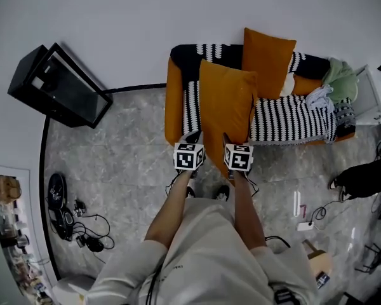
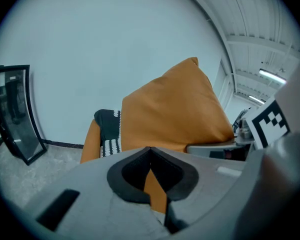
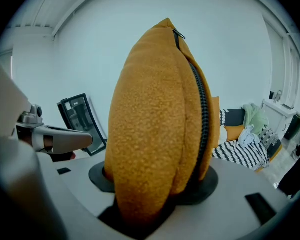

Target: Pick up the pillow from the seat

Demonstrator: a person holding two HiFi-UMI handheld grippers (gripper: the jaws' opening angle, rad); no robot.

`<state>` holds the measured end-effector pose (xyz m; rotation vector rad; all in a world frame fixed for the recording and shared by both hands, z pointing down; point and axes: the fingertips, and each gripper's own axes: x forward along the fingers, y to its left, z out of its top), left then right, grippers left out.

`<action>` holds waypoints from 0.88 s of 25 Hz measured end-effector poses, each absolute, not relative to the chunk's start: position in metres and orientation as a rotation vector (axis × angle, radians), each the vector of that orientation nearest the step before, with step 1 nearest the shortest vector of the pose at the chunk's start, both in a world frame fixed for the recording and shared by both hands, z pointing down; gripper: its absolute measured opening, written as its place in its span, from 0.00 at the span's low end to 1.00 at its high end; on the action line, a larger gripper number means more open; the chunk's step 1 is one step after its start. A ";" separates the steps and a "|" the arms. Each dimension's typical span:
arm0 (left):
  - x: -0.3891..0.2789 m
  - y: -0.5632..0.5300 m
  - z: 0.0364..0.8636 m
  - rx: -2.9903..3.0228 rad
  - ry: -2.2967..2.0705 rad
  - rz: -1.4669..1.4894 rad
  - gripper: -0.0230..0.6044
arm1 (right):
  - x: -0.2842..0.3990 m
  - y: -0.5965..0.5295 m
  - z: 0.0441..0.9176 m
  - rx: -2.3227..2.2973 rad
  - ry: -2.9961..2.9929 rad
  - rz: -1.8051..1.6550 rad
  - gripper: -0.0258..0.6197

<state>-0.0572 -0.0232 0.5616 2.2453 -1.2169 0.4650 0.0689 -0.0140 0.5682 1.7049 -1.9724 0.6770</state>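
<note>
An orange pillow point(image 1: 225, 107) hangs upright in front of me, lifted off the seat of the orange sofa point(image 1: 173, 100), which has a black-and-white striped throw. My left gripper point(image 1: 192, 138) is shut on the pillow's lower left edge; in the left gripper view only a thin strip of orange cloth shows between the jaws of the left gripper point(image 2: 154, 184), and the pillow point(image 2: 172, 109) rises beyond. My right gripper point(image 1: 228, 142) is shut on the lower right edge. In the right gripper view the pillow point(image 3: 160, 114), zip side to the right, bulges thickly between the jaws of the right gripper point(image 3: 152, 189). A second orange pillow point(image 1: 268, 59) leans on the sofa back.
A black framed screen point(image 1: 60, 84) leans on the wall at the left. Cables and shoes point(image 1: 66, 218) lie on the marble floor at lower left. Clothes point(image 1: 335, 84) are piled at the sofa's right end beside a white cabinet point(image 1: 376, 94). A person's leg point(image 1: 362, 178) shows at the right.
</note>
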 end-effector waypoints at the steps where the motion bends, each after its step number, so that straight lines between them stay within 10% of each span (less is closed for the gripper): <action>1: -0.056 -0.023 0.562 2.244 -1.218 0.463 0.05 | 0.068 -0.014 0.569 1.702 -1.973 0.676 0.43; 22: -0.047 -0.023 0.567 2.223 -1.221 0.437 0.05 | 0.065 -0.010 0.580 1.643 -1.980 0.683 0.43</action>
